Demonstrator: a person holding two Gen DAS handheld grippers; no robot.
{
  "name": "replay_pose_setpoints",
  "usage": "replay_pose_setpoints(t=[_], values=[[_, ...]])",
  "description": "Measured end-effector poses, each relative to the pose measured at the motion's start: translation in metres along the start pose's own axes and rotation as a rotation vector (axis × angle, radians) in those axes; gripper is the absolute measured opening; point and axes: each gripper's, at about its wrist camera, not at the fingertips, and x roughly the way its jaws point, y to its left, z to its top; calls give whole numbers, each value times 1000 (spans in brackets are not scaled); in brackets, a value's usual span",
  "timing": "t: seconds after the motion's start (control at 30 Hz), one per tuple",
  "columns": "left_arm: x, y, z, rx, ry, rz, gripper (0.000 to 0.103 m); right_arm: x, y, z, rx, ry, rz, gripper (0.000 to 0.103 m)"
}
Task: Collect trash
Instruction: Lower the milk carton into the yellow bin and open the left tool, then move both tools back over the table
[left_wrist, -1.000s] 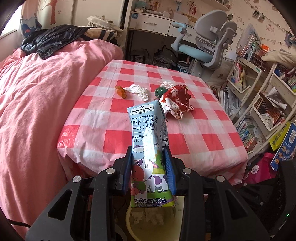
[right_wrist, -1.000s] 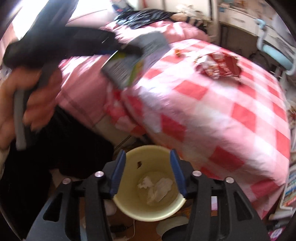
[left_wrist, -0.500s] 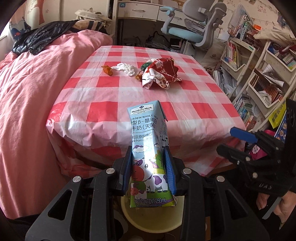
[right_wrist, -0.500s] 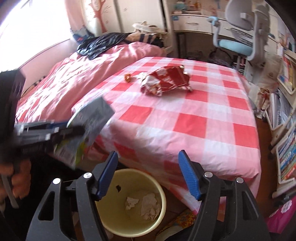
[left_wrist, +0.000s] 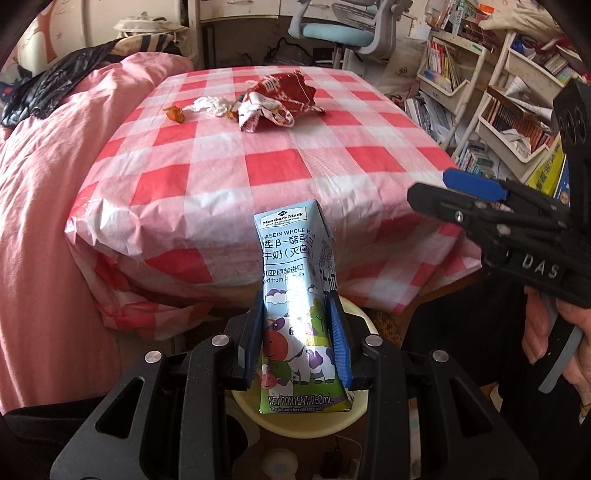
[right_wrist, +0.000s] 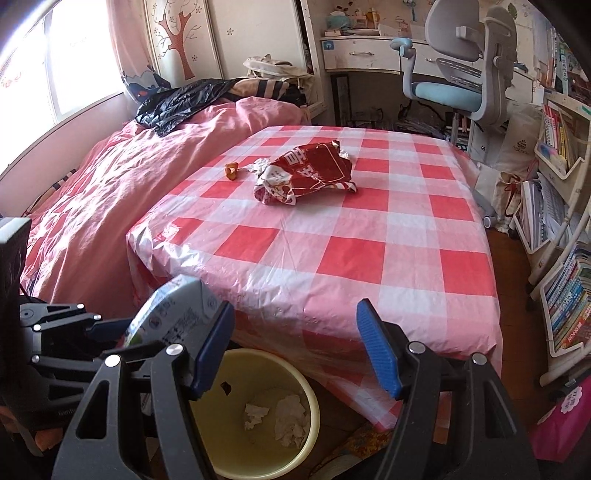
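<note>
My left gripper (left_wrist: 297, 332) is shut on a milk carton (left_wrist: 295, 295) and holds it over the yellow bin (left_wrist: 303, 424) below the table's near edge. The carton (right_wrist: 173, 310) and bin (right_wrist: 314, 402), which holds crumpled paper, also show in the right wrist view. My right gripper (right_wrist: 295, 347) is open and empty above the bin; it appears in the left wrist view (left_wrist: 472, 192) at the right. On the checked tablecloth lie a crumpled red wrapper (left_wrist: 280, 99), a white tissue (left_wrist: 208, 105) and a small orange piece (left_wrist: 173, 113).
A pink bed (right_wrist: 110, 184) lies left of the table (right_wrist: 369, 240). Bookshelves (right_wrist: 561, 258) stand at the right. A desk and swivel chair (right_wrist: 461, 85) stand behind. A pink bag (right_wrist: 565, 417) sits on the floor at right.
My left gripper has pulled back and down with the carton, off the table to above the bin. My right gripper has lifted, opened wider and turned to face the table.
</note>
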Motion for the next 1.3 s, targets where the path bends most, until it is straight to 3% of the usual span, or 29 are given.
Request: replay_pose_setpoints(t=[0.17,0.27,0.43,0.77,1.03,1.3], values=[[9,-7,-4,28,55,-17,33,0,1,-1,-12,0,-6,67],[14,-10,-6,34,85,-9,55,0,2,-1,-17,-2,-10,69],[13,-9,-6,28,73,17,67,-1,2,-1,-20,-4,-15,70],[1,1,5,4,-7,72,77,-2,3,5,-38,-30,-49,73],[-31,56,63,-136,-188,191,87,25,-25,60,-25,-36,-195,78],[-18,118,147,-254,-241,293,90,107,-67,107,16,81,-304,78]])
